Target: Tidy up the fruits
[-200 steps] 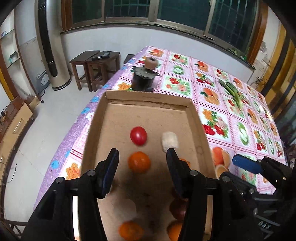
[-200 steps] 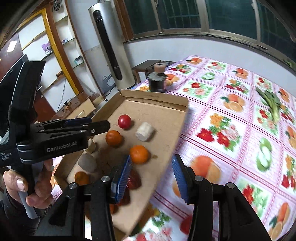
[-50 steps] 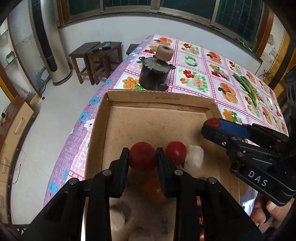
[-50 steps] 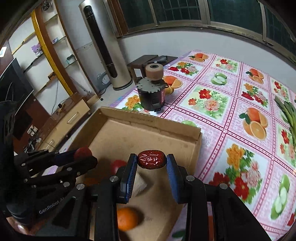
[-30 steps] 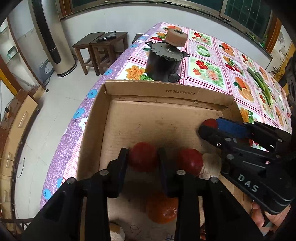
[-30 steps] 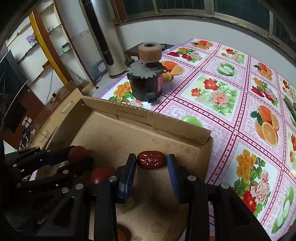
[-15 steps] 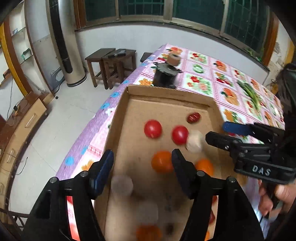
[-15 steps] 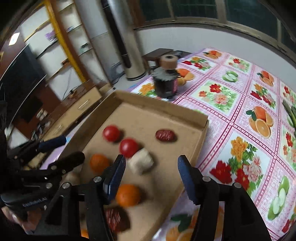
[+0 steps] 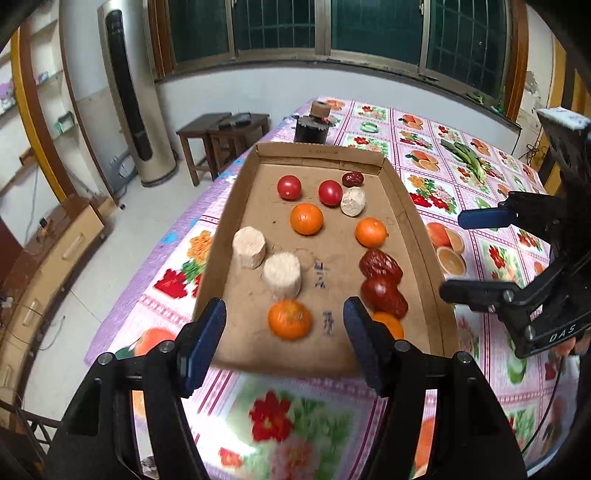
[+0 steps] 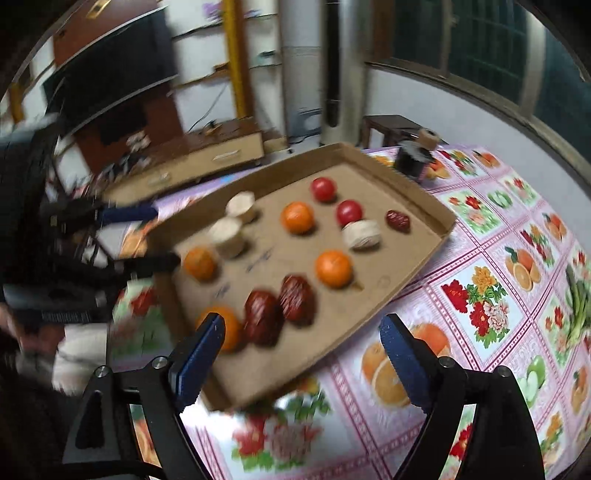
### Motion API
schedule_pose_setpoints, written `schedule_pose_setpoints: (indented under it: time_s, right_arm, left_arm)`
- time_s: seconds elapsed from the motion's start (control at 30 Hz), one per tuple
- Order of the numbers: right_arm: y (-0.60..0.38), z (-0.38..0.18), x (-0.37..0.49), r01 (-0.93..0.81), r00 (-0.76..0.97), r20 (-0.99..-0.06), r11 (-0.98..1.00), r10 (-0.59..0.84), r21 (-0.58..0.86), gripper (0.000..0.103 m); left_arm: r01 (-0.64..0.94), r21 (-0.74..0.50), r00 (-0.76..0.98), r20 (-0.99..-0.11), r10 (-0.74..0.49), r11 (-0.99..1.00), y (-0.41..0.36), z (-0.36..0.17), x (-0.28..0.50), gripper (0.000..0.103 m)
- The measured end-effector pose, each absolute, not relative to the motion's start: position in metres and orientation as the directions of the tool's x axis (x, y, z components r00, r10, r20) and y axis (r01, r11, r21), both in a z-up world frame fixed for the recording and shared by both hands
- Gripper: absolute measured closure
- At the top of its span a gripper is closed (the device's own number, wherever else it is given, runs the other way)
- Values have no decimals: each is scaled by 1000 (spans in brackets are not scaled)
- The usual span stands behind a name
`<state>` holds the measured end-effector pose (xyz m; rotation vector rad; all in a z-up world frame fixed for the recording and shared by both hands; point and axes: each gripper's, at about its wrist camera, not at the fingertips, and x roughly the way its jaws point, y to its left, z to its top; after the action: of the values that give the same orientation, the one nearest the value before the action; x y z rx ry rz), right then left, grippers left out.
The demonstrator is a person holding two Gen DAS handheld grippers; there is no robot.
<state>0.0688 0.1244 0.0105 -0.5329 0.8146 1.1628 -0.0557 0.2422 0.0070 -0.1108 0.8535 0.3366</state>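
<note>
Small red date (image 9: 352, 179) lies free at far right corner of cardboard tray (image 9: 421, 236), just beyond pale roll (image 9: 353, 201); released since 1 s ago. Two tomatoes (image 9: 289, 187) side by side left of date. Left tool (image 9: 284, 330) and right tool (image 10: 301, 349) now wide, empty, pulled back to tray's near edge on floral surface (image 9: 491, 254).

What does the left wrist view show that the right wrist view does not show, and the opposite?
Only the left wrist view shows the green barred windows along the far wall and the wooden stools. Only the right wrist view shows the dark television above a low cabinet. Both show the cardboard tray with tomatoes, oranges and dates, the flowered tablecloth, and both grippers open.
</note>
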Motion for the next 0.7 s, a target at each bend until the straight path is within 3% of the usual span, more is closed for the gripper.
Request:
schedule_pose_setpoints:
  time_s: [0.17, 0.3, 0.7]
  right_arm:
    - [109, 7, 51, -967, 123, -791, 252, 599, 40, 15]
    - [103, 6, 45, -976, 83, -784, 209, 615, 61, 13]
    - [113, -5, 9, -987, 152, -819, 122, 553, -101, 13]
  left_arm:
    - [-343, 80, 615, -734, 288, 936, 230, 9, -77, 37]
    - [-348, 76, 620, -729, 290, 934, 223, 8, -90, 31]
    - [-322, 108, 614, -733, 294, 941, 206, 4, -105, 30]
